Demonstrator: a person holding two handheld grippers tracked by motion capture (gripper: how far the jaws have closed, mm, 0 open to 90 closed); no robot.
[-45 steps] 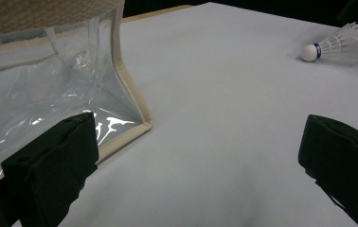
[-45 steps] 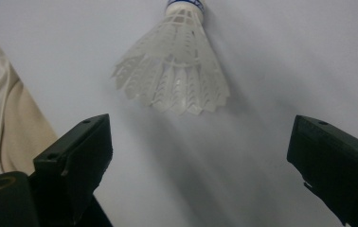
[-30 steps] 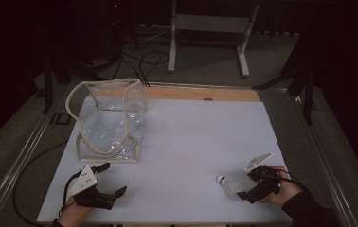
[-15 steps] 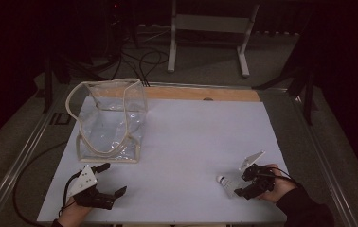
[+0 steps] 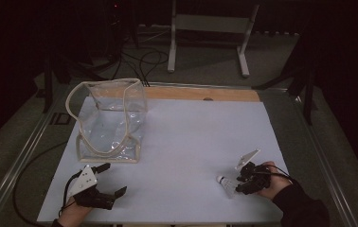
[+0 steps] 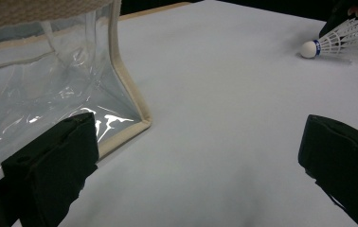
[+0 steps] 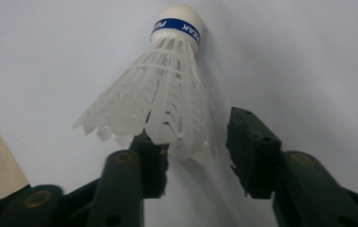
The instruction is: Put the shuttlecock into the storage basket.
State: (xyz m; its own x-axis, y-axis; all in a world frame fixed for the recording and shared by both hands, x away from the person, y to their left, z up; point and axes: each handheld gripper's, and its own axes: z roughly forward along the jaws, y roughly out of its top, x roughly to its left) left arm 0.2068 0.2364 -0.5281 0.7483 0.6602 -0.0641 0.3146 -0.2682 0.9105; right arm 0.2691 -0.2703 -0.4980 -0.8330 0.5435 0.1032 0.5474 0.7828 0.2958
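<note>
A white shuttlecock with a blue band lies on its side on the white table top, near the front right. My right gripper is open at its feathered end. In the right gripper view the skirt of the shuttlecock reaches between the jaws of my right gripper: it overlaps the left jaw, and a gap shows before the right one. My left gripper rests open at the front left with nothing between its jaws. From the left gripper the shuttlecock shows far off.
A clear plastic bag with cream trim and handles stands open-topped at the back left; its near corner is just ahead of the left jaw. A wooden strip edges the table's far side. Cables and a metal stand lie beyond.
My right gripper has slid left to the shuttlecock's skirt, so the jaws now flank it. The shuttlecock, the bag and the left gripper have stayed put.
</note>
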